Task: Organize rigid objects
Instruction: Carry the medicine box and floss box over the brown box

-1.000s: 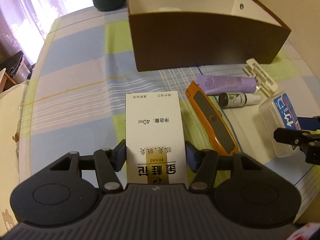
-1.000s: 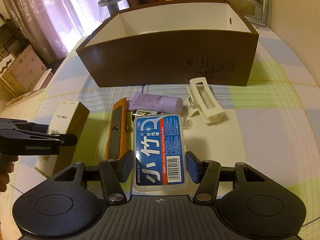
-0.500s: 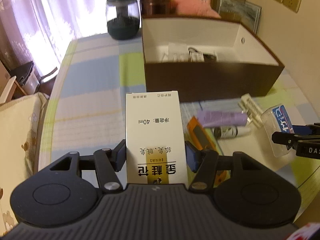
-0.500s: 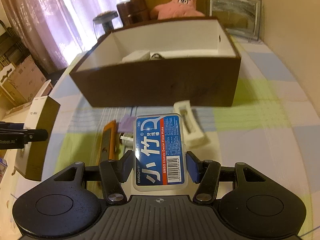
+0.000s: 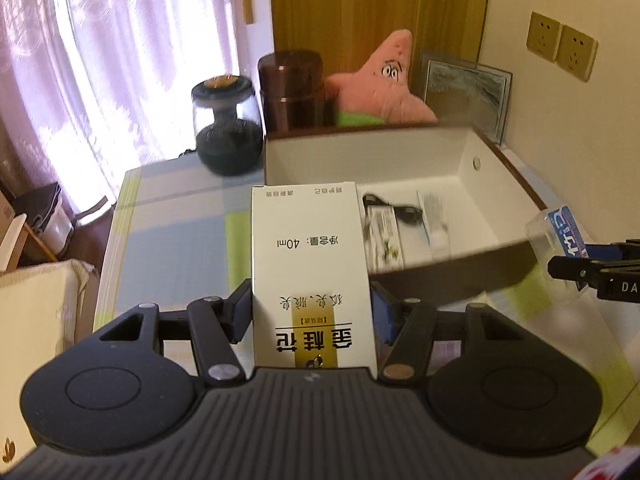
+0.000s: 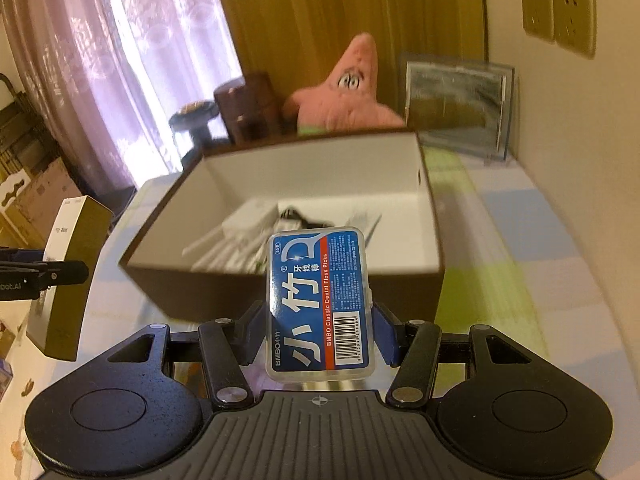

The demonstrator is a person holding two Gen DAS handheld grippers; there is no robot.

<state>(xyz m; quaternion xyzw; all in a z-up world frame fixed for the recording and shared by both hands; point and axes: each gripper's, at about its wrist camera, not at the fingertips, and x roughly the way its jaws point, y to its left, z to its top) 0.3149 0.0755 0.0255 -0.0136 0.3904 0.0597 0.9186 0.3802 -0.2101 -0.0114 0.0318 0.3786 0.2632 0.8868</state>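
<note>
My left gripper (image 5: 312,312) has its fingers clamped on the long sides of a white carton (image 5: 310,264) with a gold band and "40ml" printed on it. The carton sticks out forward from the fingers, off the worktop (image 5: 172,240), and its far end overlaps the near left corner of the brown storage box (image 5: 460,276) in my left view. From the right camera I see the same carton (image 6: 70,272) at the left edge, hanging clear of the worktop beside the box's left wall, with one dark finger of the left gripper (image 6: 48,276) pressed against it.

My right gripper (image 6: 320,328) is grasping a clear plastic case of dental floss picks (image 6: 320,300) with a blue and red label, its fingers squeezing both long edges. The case is held in the air, and in this view it covers the box's near wall (image 6: 400,292). In the left view the case (image 5: 560,240) shows at the right edge, in front of the box's near right corner.

The box is open, white inside, and already holds a few things: a black cable (image 5: 396,210) and some pale packets, which are too blurred to identify.

Behind the box stand a pink star plush (image 5: 384,84), a brown cylindrical container (image 5: 290,88), a dark glass jar (image 5: 226,128) and a framed picture (image 5: 466,92) leaning at the wall.
</note>
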